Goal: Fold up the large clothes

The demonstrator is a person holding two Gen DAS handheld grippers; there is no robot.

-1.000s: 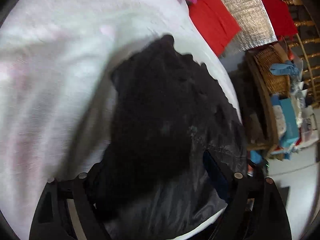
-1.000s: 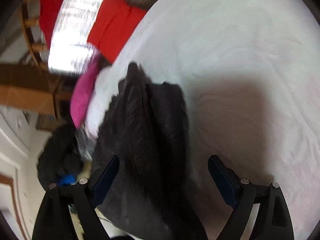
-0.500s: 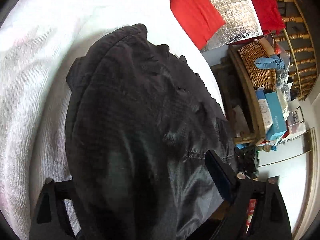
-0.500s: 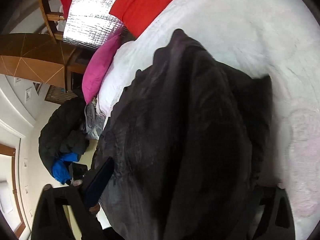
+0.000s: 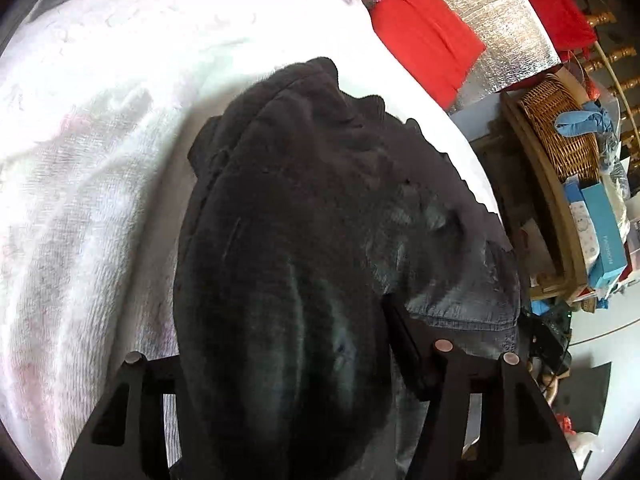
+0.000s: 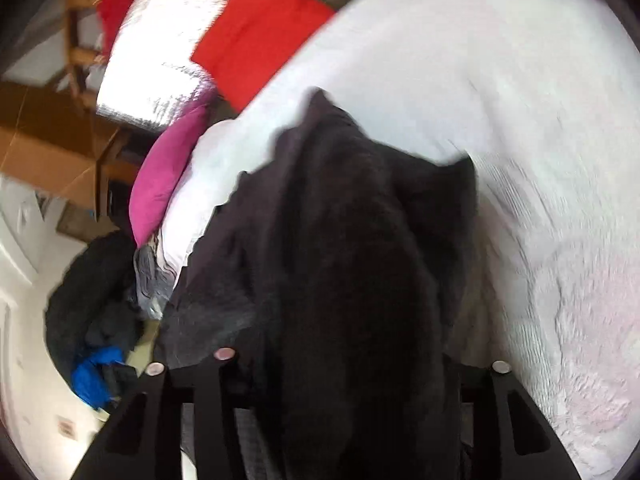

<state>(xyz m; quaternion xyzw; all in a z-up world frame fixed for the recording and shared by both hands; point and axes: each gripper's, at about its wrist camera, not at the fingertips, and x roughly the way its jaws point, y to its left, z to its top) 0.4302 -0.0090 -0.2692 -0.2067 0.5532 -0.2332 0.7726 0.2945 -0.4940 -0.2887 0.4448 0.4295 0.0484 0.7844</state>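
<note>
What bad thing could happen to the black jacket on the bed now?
1. The black jacket lies at the edge of the white bedspread, so part of it might slide off.
2. The left hand-held gripper and right hand-held gripper are closing around thick bunched folds, so they may pinch too many layers, giving a lumpy fold.

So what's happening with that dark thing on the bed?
A person is folding a large black garment on a white bedspread, using a handheld gripper in each hand. The left gripper and the right gripper both have a thick bunch of the fabric between their fingers, and their jaws are closing on it.
</note>
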